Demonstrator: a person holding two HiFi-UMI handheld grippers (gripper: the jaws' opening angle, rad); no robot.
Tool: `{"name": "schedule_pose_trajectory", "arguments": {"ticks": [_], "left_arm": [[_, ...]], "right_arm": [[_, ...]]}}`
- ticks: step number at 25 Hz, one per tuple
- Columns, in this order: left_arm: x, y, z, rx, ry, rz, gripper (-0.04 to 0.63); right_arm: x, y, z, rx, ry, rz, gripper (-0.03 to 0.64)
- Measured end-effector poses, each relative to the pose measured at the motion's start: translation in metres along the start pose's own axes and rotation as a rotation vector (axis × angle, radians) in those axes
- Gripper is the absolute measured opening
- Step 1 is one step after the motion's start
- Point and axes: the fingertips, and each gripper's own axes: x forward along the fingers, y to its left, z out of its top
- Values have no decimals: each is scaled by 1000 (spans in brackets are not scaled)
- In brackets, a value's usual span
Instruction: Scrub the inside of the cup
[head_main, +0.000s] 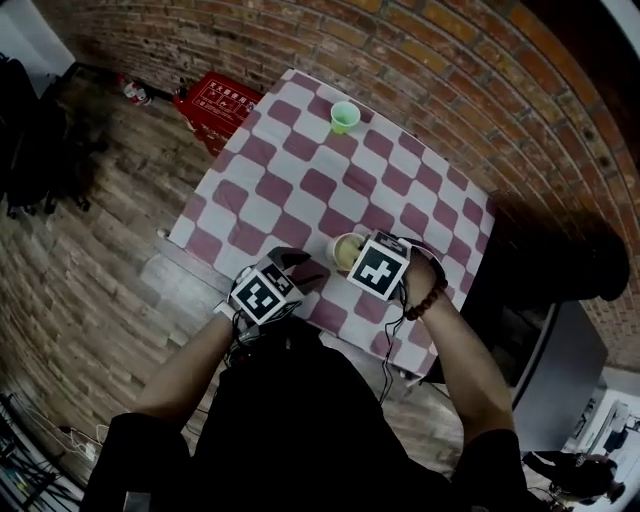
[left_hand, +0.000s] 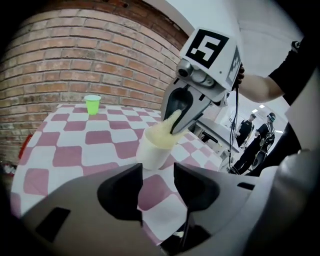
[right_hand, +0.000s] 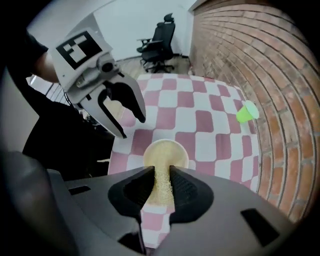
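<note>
Currently the cup (head_main: 345, 252) stands upright on the checked worktop (head_main: 300, 180), near its front edge. The right tool (right_hand: 160, 176) is closed tight on a yellow sponge (left_hand: 163, 131) whose lower end goes down into the cup. The left tool (left_hand: 156, 175) has its jaws wide apart w/ nothing between them; it is just beside the cup and, as far as I can see, does not touch it. This is the main risk, I think: the cup looks light, and w/o a hold on it any sideways push of the sponge can tip it or drag it on the cloth, maybe over the edge. Also the sponge seems to fill the cup mouth closely, so lifting it may pull the cup up too. The sponge is soft & gripped only at its top, so it may bend instead of scrubbing. A green cup (head_main: 344, 116) is well apart, no problem there.
</note>
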Motion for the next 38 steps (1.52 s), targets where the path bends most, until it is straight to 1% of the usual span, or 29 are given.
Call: {"name": "schedule_pose_trajectory", "arguments": {"ticks": [2, 7, 9, 11, 13, 16, 20, 23, 25, 28, 32, 35, 38], "left_arm": [[-8, -1, -5, -22, -18, 15, 186], [-26, -1, -16, -67, -60, 43, 186], [-31, 0, -20, -82, -72, 51, 186], [-35, 0, -22, -93, -83, 59, 186], [-38, -1, -23, -102, -92, 61, 186], [-37, -3, -25, -107, -93, 58, 186], [-28, 0, -22, -90, -90, 60, 186], [-16, 11, -16, -67, -91, 78, 186], [-2, 18, -12, -58, -96, 87, 186], [19, 18, -3, -36, -109, 82, 186], [30, 19, -5, 11, -112, 66, 186], [34, 16, -10, 8, -118, 60, 186], [35, 15, -13, 1, -128, 61, 186]], "right_arm": [[7, 1, 1, -53, 102, -1, 104], [29, -7, 7, -174, 290, -35, 104], [39, -8, 6, -206, 351, -39, 104], [46, -6, 8, -228, 381, -41, 104], [51, -2, 10, -239, 380, -38, 104], [52, 2, 12, -244, 345, -45, 104], [39, 3, 14, -266, 241, -54, 104], [27, -4, 13, -295, 166, -93, 104], [21, -7, 11, -331, 150, -127, 104], [14, -9, 7, -396, 195, -168, 104], [23, -4, 14, -479, 317, -198, 104], [38, -2, 16, -525, 393, -181, 104], [52, 4, 17, -501, 399, -139, 104]]}}
